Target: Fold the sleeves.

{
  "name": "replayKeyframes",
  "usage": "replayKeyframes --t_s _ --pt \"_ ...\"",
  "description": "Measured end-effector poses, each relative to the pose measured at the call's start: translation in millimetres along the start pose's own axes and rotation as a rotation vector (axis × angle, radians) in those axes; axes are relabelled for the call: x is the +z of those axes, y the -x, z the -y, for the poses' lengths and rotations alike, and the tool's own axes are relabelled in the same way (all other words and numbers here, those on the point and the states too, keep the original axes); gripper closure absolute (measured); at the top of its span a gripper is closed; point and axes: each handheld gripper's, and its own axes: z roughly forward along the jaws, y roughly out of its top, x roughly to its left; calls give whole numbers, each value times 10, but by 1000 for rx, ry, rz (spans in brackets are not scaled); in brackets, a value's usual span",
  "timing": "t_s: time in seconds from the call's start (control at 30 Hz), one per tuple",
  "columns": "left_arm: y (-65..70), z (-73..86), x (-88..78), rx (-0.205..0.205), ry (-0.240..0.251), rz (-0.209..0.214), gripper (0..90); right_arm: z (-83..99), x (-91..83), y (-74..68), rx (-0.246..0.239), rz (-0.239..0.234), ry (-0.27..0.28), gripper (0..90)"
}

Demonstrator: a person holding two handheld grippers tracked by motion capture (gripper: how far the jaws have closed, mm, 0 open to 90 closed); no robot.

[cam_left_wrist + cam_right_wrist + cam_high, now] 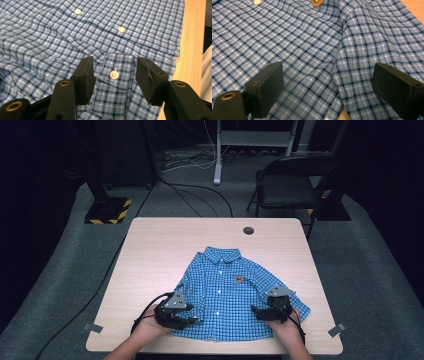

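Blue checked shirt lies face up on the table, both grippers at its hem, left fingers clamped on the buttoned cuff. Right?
Not clamped. In the left gripper view the left gripper stands open: its fingers straddle the buttoned cuff without pressing it. The shirt does lie face up on the table, the right gripper also at its hem.

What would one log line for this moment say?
shirt: flat on table | left gripper: open, cuff between jaws | right gripper: open over shirt
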Motion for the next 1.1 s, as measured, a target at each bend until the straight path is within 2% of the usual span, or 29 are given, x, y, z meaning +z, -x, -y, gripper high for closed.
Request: replayKeyframes --t_s 0.13,0.37,0.63,0.67,0.7,0.97,1.1 --pt "-2 -31 -4 8 3 -7 460 0 0 -2 0 1 -1 95" --pt "-115 -32 21 -15 5 -28 428 0 0 0 2 -1 0 95" --pt "-343 93 32 -111 29 -65 374 0 -1 4 4 -3 2 95" --pt "-343 93 32 -111 29 -65 369 0 -1 4 3 -3 2 95" --pt "-381 129 27 -135 36 -73 364 0 -1 4 4 -3 2 95" --pt "-530 244 -24 -200 56 -121 332 1 -3 6 4 -4 3 96" --pt "-578 278 -44 -215 62 -139 324 1 -4 4 3 -6 3 97"
